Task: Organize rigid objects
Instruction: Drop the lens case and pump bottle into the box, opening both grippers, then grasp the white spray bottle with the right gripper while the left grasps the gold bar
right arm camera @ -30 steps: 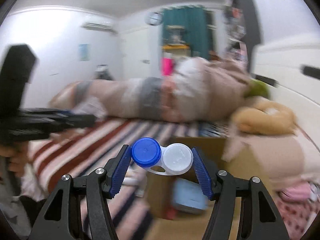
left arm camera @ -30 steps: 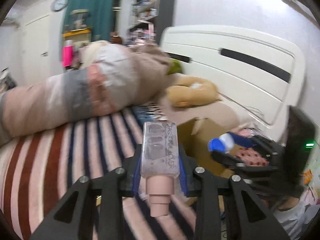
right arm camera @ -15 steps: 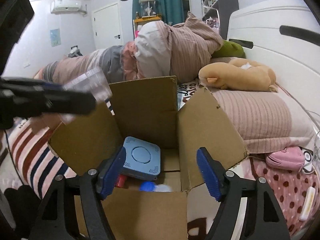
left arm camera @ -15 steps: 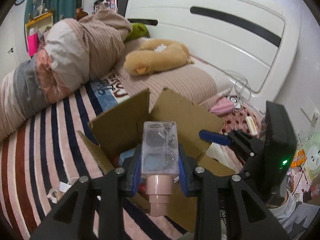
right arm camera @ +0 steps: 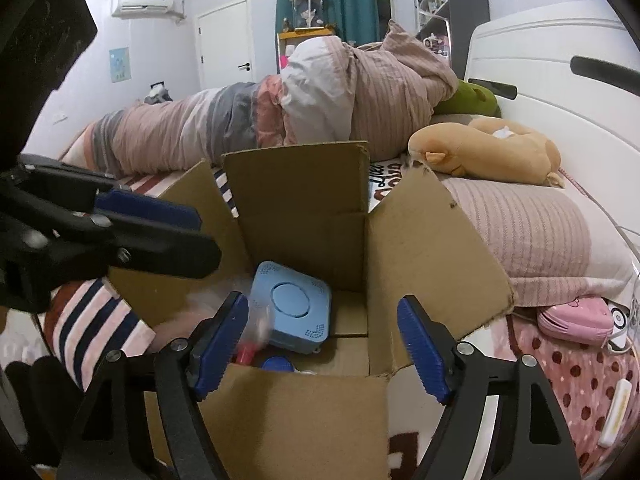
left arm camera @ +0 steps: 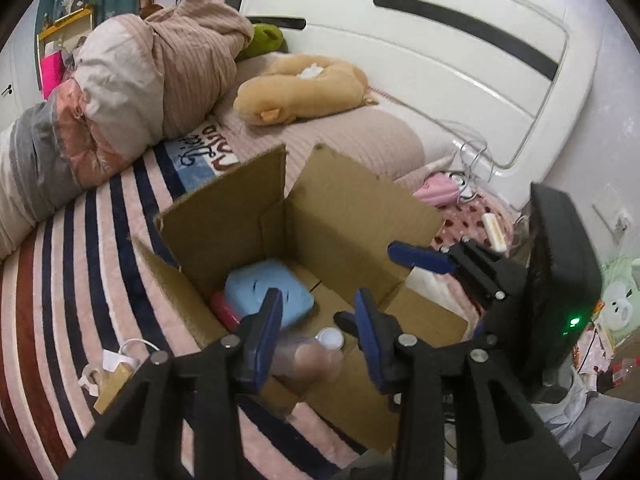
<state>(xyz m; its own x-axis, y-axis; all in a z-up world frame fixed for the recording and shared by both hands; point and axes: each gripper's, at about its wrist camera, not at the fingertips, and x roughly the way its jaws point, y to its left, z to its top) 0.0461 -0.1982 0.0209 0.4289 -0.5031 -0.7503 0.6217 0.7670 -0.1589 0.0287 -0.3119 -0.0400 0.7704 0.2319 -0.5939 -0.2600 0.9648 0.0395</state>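
Above the open cardboard box (left arm camera: 348, 216), the left claw (left arm camera: 318, 330) had spread wide and its clear bottle (left arm camera: 308, 356) was dropping inside (blurred); the right claw (right arm camera: 322, 344) hung wide, empty.

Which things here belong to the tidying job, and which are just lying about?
Job: cardboard box, blue square case, clear bottle, blue-and-white lens case, both open grippers.
Lying about: plush dog, rolled duvet, pink pouch.
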